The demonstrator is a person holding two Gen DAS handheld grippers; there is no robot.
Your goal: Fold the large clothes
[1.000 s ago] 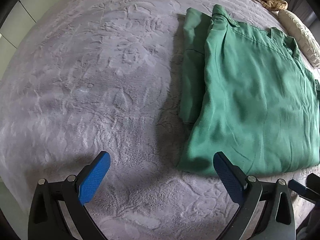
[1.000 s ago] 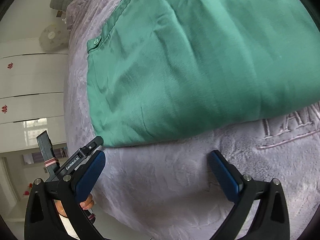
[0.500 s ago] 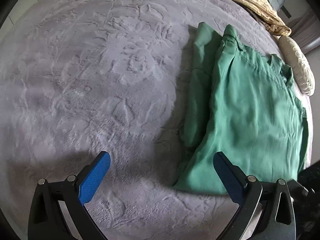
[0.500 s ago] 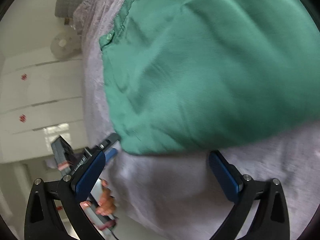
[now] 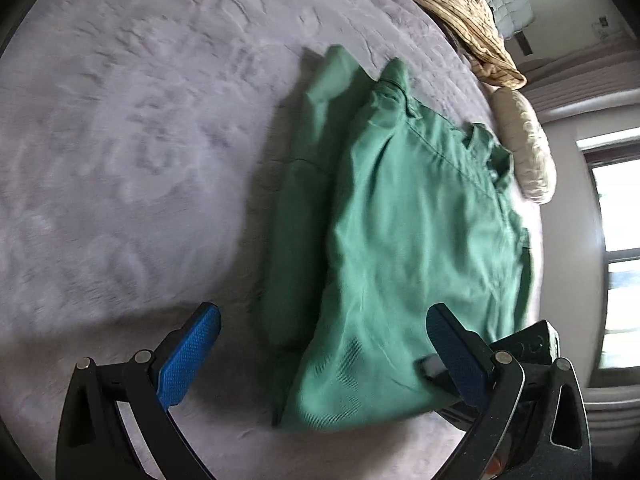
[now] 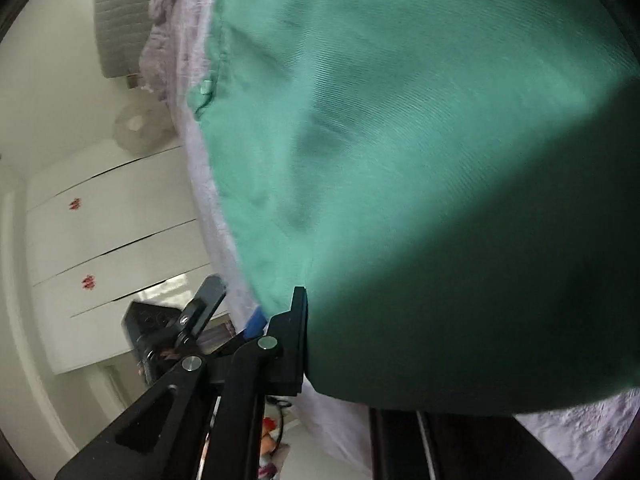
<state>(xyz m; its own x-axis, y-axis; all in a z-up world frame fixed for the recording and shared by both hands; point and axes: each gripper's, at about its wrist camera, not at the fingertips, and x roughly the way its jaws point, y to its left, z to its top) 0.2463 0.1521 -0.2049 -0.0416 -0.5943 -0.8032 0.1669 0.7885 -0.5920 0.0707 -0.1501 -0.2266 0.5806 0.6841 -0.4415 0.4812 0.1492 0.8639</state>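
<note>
A green garment (image 5: pixel 408 240), folded lengthwise, lies on the lilac-grey bedspread (image 5: pixel 140 140) with its collar at the far end. My left gripper (image 5: pixel 324 354) stands open just above the near hem, its blue pads apart, the hem's left corner between them but untouched. My right gripper (image 6: pixel 308 300) is closing its jaws on the hem's right corner; the green garment (image 6: pixel 420 160) drapes over its right finger and fills that view. The right gripper (image 5: pixel 516 348) also shows beside the left gripper's right finger. In the right wrist view the left gripper (image 6: pixel 200 308) is at lower left.
A beige striped pillow (image 5: pixel 460 12) and a cream cushion (image 5: pixel 528 148) lie at the bed's far end. A window (image 5: pixel 616 264) is on the right. Past the bed's edge stand a white wardrobe (image 6: pixel 100 220) and a fan (image 6: pixel 136 128).
Both grippers came in to the near hem. The right jaws went from wide open to closed on the cloth, which now rises over that camera. The left gripper stays open.
</note>
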